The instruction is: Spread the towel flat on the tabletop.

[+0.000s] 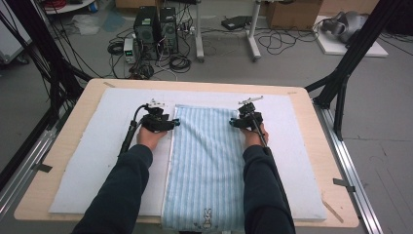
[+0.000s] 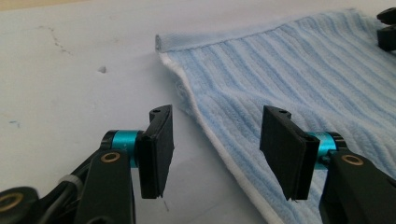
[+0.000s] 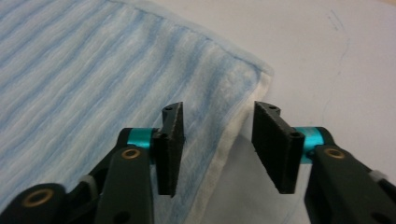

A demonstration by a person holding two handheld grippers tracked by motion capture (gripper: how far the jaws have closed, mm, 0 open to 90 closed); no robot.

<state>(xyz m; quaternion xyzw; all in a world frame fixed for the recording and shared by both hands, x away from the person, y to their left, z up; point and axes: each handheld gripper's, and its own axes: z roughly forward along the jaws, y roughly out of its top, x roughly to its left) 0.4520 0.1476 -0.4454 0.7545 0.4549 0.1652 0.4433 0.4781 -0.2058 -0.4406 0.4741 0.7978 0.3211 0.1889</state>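
A light blue striped towel (image 1: 207,161) lies flat and lengthwise on the white mat, its near end hanging over the table's front edge. My left gripper (image 1: 173,123) is at the towel's far left corner, pointing right. In the left gripper view it (image 2: 217,116) stands open, and the towel's white-hemmed left edge (image 2: 224,154) runs between the jaws untouched. My right gripper (image 1: 234,122) is at the far right corner, pointing left. Its jaws (image 3: 218,112) are open astride the towel's right edge (image 3: 233,135), which lies flat on the mat with neither pad pressing it.
A white foam mat (image 1: 97,161) covers most of the wooden table (image 1: 58,161). A small rabbit print (image 1: 208,215) marks the towel's near end. Beyond the table are computer towers (image 1: 156,29), cables and black frame legs (image 1: 341,78) on the floor.
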